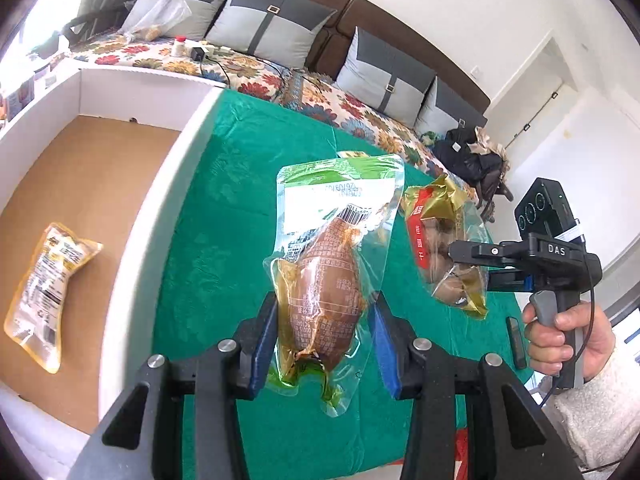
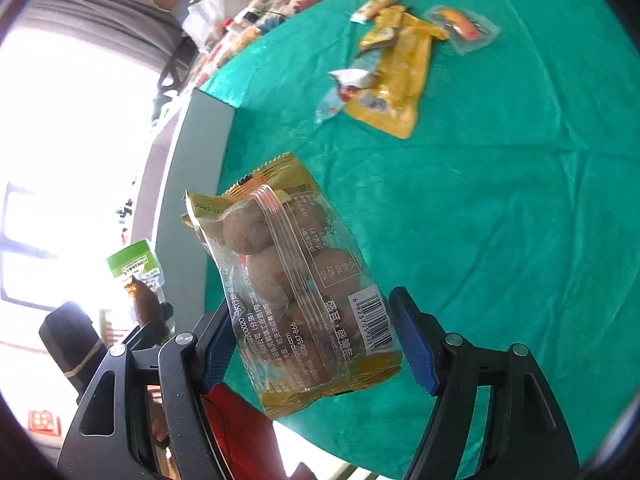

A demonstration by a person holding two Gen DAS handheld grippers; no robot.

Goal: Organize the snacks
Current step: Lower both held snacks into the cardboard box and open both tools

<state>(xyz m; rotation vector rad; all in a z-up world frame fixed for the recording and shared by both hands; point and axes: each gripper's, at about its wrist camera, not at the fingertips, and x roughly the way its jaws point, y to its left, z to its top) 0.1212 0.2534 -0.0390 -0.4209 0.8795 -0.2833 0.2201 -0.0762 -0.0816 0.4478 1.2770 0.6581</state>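
The left hand-held gripper is clamped on a green-topped pouch held above the green desk; the right hand-held gripper is clamped on a gold egg packet, its body marked "DAS". Left lies a white box holding a yellow pouch. Farther off, loose snacks, then a floral sofa with grey cushions

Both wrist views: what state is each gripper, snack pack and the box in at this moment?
Left hand-held gripper: shut on the green-topped clear vacuum pouch.
Green-topped clear vacuum pouch with brown meat: sealed, held above the green tablecloth.
Right hand-held gripper: shut on the gold-edged clear egg pack.
Gold-edged clear egg pack: sealed, lifted.
White-walled cardboard box: open-topped, holding one yellow snack pouch, lying flat.
Loose snack packets: piled on the tablecloth.
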